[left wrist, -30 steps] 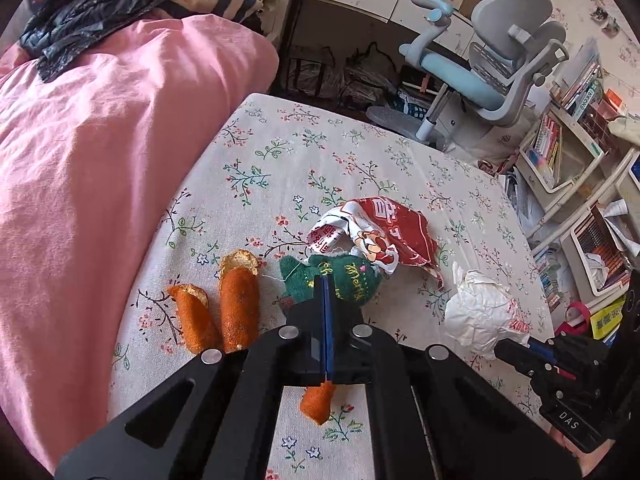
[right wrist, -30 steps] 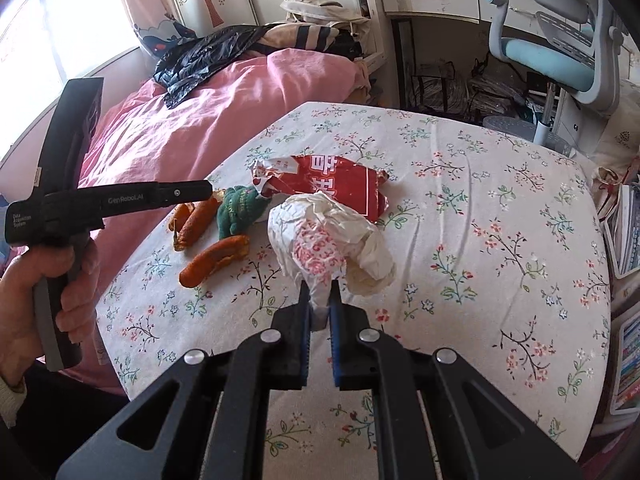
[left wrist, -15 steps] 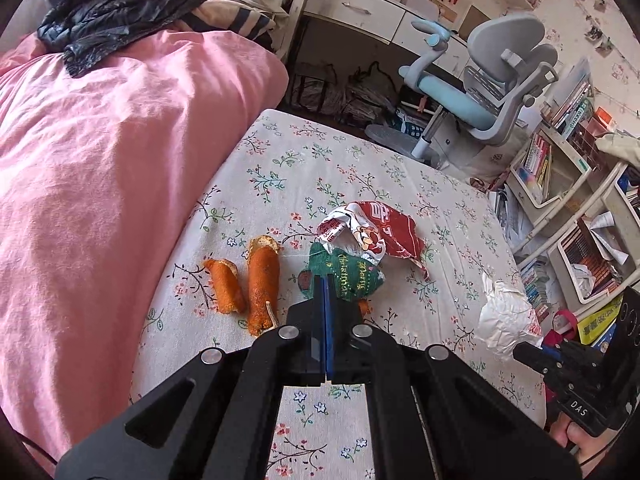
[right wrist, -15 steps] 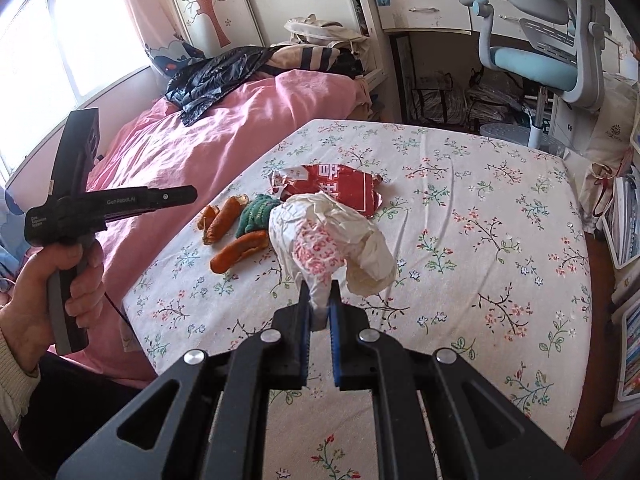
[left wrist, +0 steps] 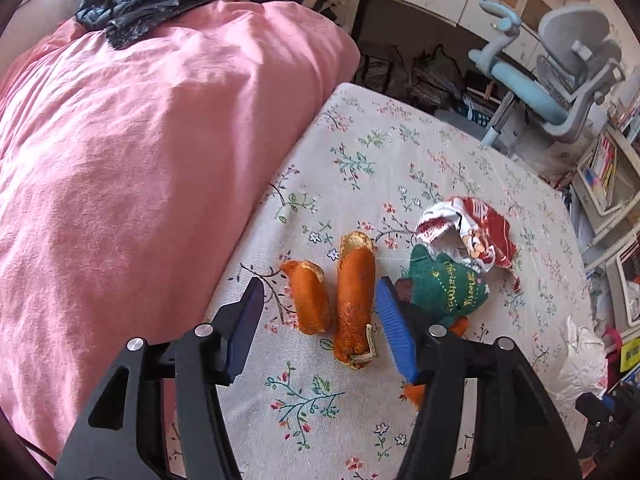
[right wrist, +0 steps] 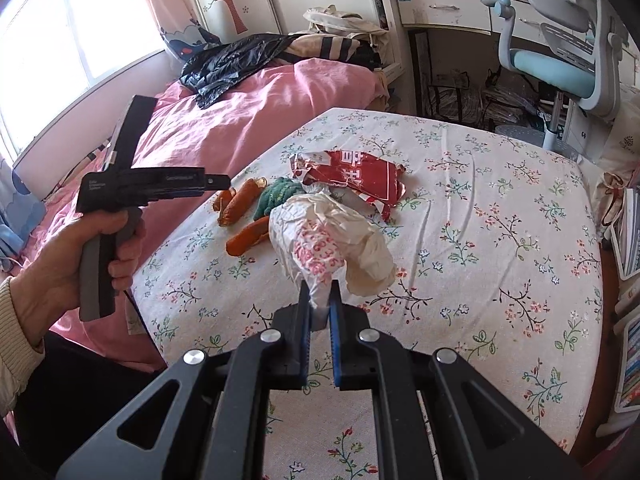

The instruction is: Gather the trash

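Left gripper [left wrist: 320, 300] fingers are opening around curled orange peels [left wrist: 354, 300]; right gripper [right wrist: 319, 300] pinches a crinkled white bag [right wrist: 332, 240], partly hiding red wrapper [right wrist: 352, 174].

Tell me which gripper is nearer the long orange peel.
Left. The left gripper, jaws opening, straddles the long orange peel; the right gripper holds the white bag farther off.

the left gripper [left wrist: 320, 292] was matte black, with two angular fingers [left wrist: 244, 320] faced in flat blue pads and triangular cut-outs in its frame. round silver screws sat at the joints. the right gripper [right wrist: 320, 292] matched it: black frame, blue ribbed pads, silver screw heads. seen from the right wrist, the left tool had a grey grip and small pale lettering along its black body. the hand [right wrist: 68, 256] wore a cream ribbed cuff.
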